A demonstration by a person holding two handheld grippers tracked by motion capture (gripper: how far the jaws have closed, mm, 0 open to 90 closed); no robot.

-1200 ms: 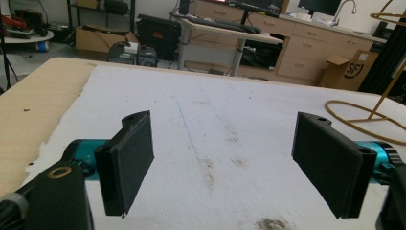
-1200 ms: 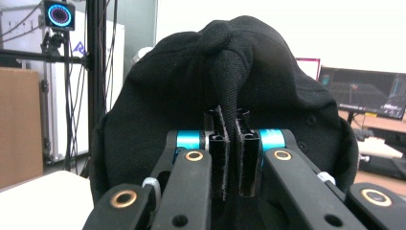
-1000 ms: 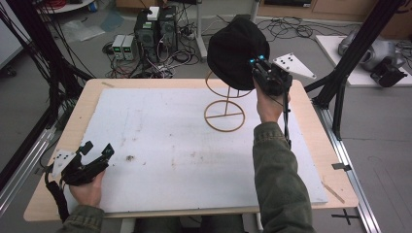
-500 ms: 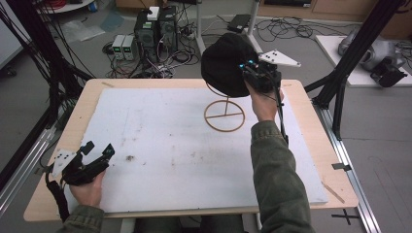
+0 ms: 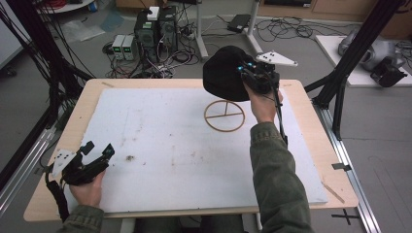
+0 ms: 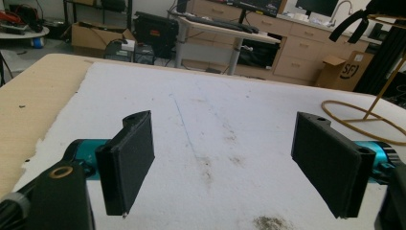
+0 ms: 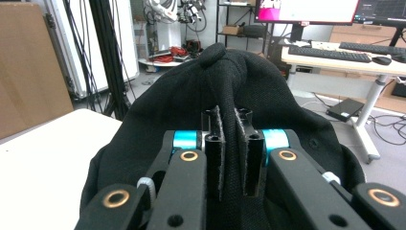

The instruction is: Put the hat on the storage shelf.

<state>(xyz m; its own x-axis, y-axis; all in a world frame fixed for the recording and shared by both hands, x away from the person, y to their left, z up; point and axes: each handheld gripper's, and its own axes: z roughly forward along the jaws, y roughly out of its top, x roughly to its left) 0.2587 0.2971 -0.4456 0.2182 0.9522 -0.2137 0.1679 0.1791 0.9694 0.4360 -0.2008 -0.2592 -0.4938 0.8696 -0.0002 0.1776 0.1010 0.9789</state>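
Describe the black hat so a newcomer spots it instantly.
Start at the white mat on the table, then find the gold wire stand at its far right. Just above it hangs the black hat, soft fabric pinched in the right gripper.

a fold of the hat (image 7: 225, 96) sits between the right gripper (image 5: 245, 73) jaws, its bulk ahead of them, above the stand (image 5: 224, 115). the white mat (image 6: 215, 124) lies below and ahead of the left gripper (image 6: 225, 158) jaws, the stand off to their right.

Grey floor (image 5: 388, 145) strewn with cables (image 5: 286, 29), desks (image 7: 335, 55), wooden drawers (image 6: 297, 62)
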